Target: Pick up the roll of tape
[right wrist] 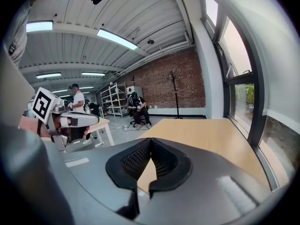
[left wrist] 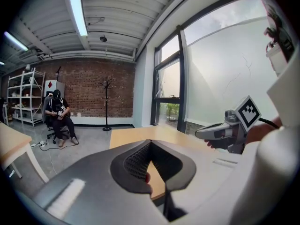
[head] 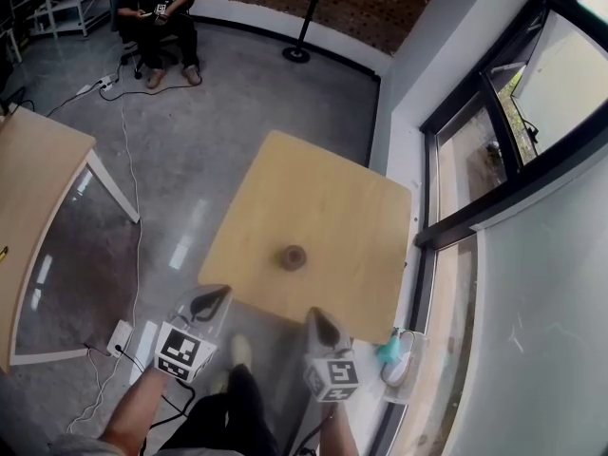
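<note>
The roll of tape, small and dark brown, lies flat on the square wooden table, near its front edge. Both grippers hover short of that edge, pointing at the table. My left gripper is to the left of the tape and my right gripper just right of it. Neither touches the tape. In the left gripper view the left gripper's jaws meet with nothing between them. The right gripper looks the same in its own view. The jaws hide the tape in both gripper views.
A second wooden table stands at the left. Cables and a power strip lie on the grey floor. A person sits on a chair at the back near a coat stand. A window wall runs along the right.
</note>
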The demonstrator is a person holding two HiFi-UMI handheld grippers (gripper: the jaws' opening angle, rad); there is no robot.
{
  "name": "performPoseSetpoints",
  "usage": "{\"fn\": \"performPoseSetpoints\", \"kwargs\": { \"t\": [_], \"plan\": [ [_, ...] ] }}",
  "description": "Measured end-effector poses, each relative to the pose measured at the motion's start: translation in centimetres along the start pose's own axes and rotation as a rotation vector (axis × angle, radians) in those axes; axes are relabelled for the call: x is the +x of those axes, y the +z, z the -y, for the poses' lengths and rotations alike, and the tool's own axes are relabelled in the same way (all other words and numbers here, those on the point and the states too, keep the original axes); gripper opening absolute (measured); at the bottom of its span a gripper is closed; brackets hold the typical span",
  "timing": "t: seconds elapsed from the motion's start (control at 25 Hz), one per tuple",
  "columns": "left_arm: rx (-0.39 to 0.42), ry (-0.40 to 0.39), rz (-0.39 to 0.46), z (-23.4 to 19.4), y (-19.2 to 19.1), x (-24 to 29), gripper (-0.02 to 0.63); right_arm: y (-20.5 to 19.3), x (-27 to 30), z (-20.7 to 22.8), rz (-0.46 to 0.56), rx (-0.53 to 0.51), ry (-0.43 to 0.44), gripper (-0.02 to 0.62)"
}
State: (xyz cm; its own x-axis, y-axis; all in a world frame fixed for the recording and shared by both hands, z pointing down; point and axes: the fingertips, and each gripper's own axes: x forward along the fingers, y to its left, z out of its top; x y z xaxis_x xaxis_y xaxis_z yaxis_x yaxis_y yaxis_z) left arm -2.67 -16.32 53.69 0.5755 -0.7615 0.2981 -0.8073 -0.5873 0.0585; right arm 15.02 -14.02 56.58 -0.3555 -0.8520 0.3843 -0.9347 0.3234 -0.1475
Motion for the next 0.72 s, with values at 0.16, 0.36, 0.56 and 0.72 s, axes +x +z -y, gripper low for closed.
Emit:
{"fn": "performPoseSetpoints", "kwargs": {
  "t": [0.16,0.36,0.56,0.72],
  "plan": [
    [-0.003,0.004,0.000,-0.7,-1.0,1.5,-0.002,-1.0,1.9,1.1,-0.009,-0.003,0.003,0.014],
    [-0.002,-0.006,-0.005,-0.7,-2.1,3.5,-0.002,-1.4,4.0,2.2,-0.014,-0.030,0.010,0.014],
    [-0.004,-0.015,-0.013,-0.7,-3.3,5.6,-0.002,-2.8,6.2,3.2,-0.036,-0.059,0.023,0.014],
    [-0.018,-0.016,-0.019,-1.1,-4.3,7.1,-0.002,-3.5,7.8,3.6,-0.046,-0.084,0.025,0.014]
  ]
}}
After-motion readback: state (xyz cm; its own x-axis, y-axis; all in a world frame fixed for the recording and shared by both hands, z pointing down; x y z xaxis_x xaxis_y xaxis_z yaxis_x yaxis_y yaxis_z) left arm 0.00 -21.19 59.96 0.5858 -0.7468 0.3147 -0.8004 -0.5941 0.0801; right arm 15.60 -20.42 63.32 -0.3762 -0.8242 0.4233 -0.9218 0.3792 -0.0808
